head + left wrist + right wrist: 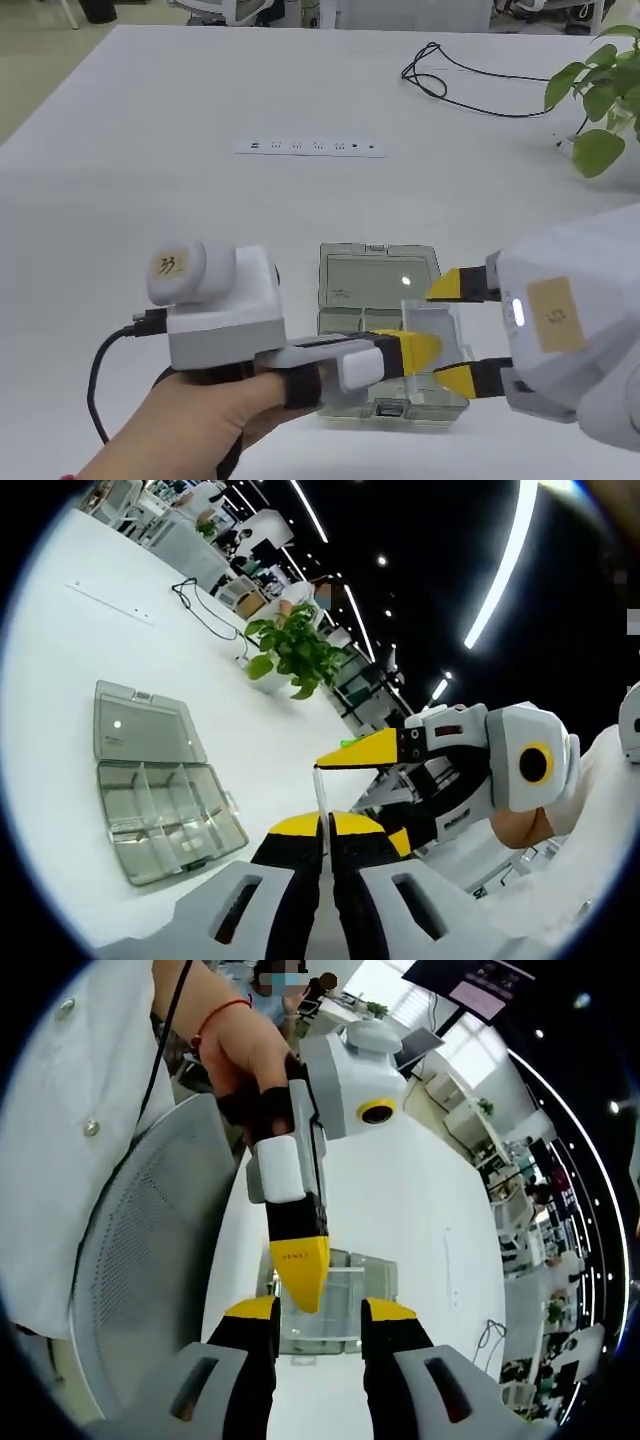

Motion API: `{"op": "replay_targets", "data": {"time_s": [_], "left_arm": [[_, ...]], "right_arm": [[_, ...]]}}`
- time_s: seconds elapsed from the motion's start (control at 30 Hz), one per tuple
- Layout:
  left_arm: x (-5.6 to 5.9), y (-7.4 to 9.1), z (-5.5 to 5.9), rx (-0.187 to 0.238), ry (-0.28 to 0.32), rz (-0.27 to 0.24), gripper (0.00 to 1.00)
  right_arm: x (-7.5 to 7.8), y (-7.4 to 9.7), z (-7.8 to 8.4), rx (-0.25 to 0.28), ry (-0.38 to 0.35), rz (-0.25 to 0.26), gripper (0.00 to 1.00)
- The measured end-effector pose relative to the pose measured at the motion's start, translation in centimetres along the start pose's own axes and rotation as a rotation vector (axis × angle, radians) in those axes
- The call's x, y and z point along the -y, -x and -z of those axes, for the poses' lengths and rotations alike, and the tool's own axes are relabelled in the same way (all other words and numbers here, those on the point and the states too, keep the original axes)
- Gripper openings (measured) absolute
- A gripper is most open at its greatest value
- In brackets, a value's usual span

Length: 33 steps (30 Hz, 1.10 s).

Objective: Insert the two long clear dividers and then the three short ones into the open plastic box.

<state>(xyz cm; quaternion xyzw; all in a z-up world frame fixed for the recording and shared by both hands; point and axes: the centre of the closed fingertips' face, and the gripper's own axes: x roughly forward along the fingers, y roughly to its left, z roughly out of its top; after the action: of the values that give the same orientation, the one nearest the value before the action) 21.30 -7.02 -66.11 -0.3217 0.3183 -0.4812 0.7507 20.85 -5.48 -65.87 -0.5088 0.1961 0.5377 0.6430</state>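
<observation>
A hand holds the left gripper clamped on a clear divider, between the wide-open, empty jaws of the right gripper, above the open box on the desk, with a power strip, cable and plant beyond.

The plastic box is clear, faintly grey-green plastic, smooth and glossy, and its open lid carries 1 bright glint. The divider is thin, clear, shiny plastic. The left gripper and the right gripper have smooth, satin white plastic shells, each with a paper-like sticker and 2 black jaws tipped in yellow. The worktop is smooth, matt white. The cable has a black, rubbery sheath.
</observation>
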Motion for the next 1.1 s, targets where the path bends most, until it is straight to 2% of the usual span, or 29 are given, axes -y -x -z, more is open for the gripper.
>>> {"op": "replay_targets", "data": {"time_s": [0.1,0.17,0.27,0.33,0.37,0.4,0.43,0.5,0.53,0.57,0.63,0.7,0.87,0.97,1.1], "left_arm": [[0.1,0.0,-0.1,0.005,-0.002,0.006,0.00],[0.1,0.0,-0.2,0.002,-0.035,0.005,0.00],[-0.1,0.3,0.0,-0.020,-0.133,0.004,0.00],[0.3,0.4,0.2,-0.043,-0.226,0.025,0.00],[0.7,0.5,0.3,-0.055,-0.298,0.043,0.00],[0.9,0.5,0.3,-0.058,-0.324,0.051,0.00],[1.5,0.6,0.6,-0.072,-0.384,0.075,0.00],[2.3,0.6,0.9,-0.094,-0.466,0.115,0.00],[2.5,0.6,1.0,-0.094,-0.504,0.126,0.00],[2.7,0.6,1.2,-0.103,-0.562,0.139,0.00],[3.1,0.6,1.5,-0.113,-0.634,0.164,0.00],[3.6,0.6,1.8,-0.124,-0.678,0.193,0.00],[3.8,0.7,2.1,-0.133,-0.713,0.207,0.00],[3.9,0.7,2.0,-0.125,-0.716,0.209,0.00],[3.9,0.7,2.0,-0.122,-0.727,0.213,0.00]], "right_arm": [[0.2,0.0,-0.1,0.001,0.002,0.003,0.34],[0.6,0.4,-0.2,0.019,-0.010,0.000,0.35],[1.2,1.4,-0.3,0.070,-0.076,-0.032,0.35],[1.4,2.2,-0.3,0.112,-0.128,-0.079,0.34],[1.5,2.6,-0.2,0.129,-0.154,-0.109,0.31],[1.5,2.7,-0.1,0.133,-0.162,-0.120,0.30],[1.4,3.1,0.0,0.145,-0.169,-0.160,0.28],[0.9,3.6,-0.2,0.179,-0.186,-0.243,0.22],[0.8,3.8,-0.3,0.192,-0.201,-0.274,0.20],[0.5,3.9,-0.4,0.214,-0.216,-0.328,0.18],[-0.1,4.2,-0.8,0.234,-0.226,-0.396,0.16],[-0.5,4.2,-0.8,0.240,-0.212,-0.451,0.16],[-1.8,3.9,-1.1,0.233,-0.189,-0.540,0.13],[-2.0,3.7,-1.1,0.239,-0.189,-0.562,0.09],[-2.1,3.9,-1.7,0.276,-0.240,-0.600,0.06]]}}
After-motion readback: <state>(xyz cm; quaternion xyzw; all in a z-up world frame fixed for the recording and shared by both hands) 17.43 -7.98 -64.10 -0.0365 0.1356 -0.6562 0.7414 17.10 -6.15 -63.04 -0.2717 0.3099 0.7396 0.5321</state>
